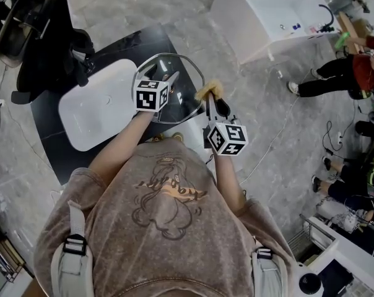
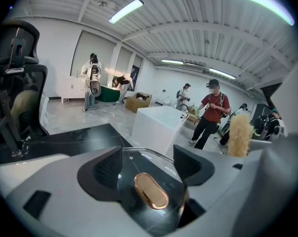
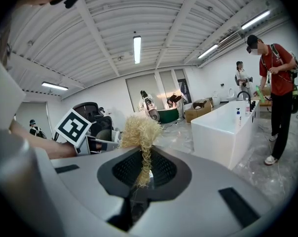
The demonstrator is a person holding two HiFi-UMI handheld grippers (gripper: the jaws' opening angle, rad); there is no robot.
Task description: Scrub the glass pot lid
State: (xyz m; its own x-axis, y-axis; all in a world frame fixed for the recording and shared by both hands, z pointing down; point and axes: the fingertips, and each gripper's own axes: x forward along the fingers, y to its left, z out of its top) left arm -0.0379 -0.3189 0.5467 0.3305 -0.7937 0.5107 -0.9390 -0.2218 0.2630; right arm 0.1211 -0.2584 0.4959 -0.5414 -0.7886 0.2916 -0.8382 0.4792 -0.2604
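The left gripper has its jaws wide apart around the gold knob of the glass lid, without pressing on it. The lid is at the corner of the black table. Just off that corner, the right gripper is clamped on a straw-coloured scrubber.

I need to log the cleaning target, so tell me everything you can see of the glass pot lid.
The glass pot lid is round, clear glass with a thin metal rim and a small vent hole, topped by an oval copper-coloured knob. It lies beneath the left tool, its knob between the spread jaws, which do not press on it. It shows over the dark table's corner; what supports it cannot be told.
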